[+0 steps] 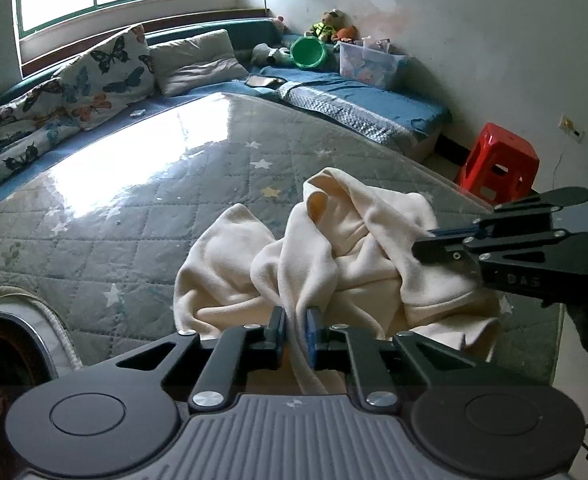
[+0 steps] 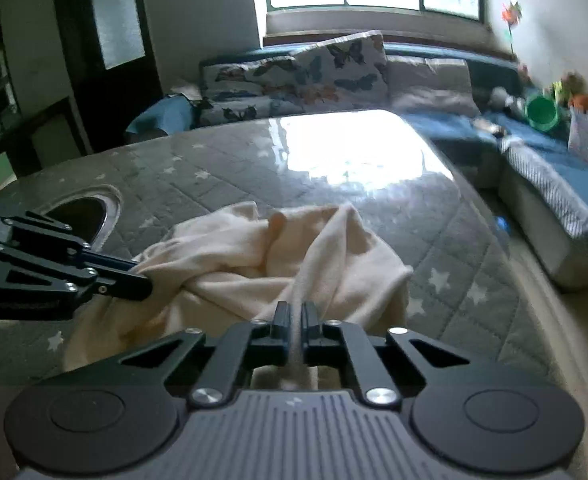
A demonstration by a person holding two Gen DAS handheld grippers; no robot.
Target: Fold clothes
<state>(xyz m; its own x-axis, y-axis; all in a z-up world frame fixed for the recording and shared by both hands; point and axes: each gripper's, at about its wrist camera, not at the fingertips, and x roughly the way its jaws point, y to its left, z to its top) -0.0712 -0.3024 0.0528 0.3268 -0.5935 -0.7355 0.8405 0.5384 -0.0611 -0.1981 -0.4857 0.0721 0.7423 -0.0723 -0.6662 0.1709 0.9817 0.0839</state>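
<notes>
A cream garment (image 1: 333, 248) lies crumpled on the grey star-quilted table (image 1: 154, 208). My left gripper (image 1: 295, 322) is shut on a fold of its near edge, and cloth runs back between the fingers. My right gripper (image 1: 425, 240) comes in from the right and pinches the garment's right side. In the right wrist view the right gripper (image 2: 292, 316) is shut on a raised ridge of the garment (image 2: 254, 264). The left gripper (image 2: 144, 276) grips the cloth's left edge there.
A round metal-rimmed opening (image 2: 82, 216) sits in the table at the left. A blue sofa (image 1: 353, 96) with butterfly cushions (image 1: 106, 72) wraps the far side. A red stool (image 1: 497, 160) stands on the floor to the right, past the table edge.
</notes>
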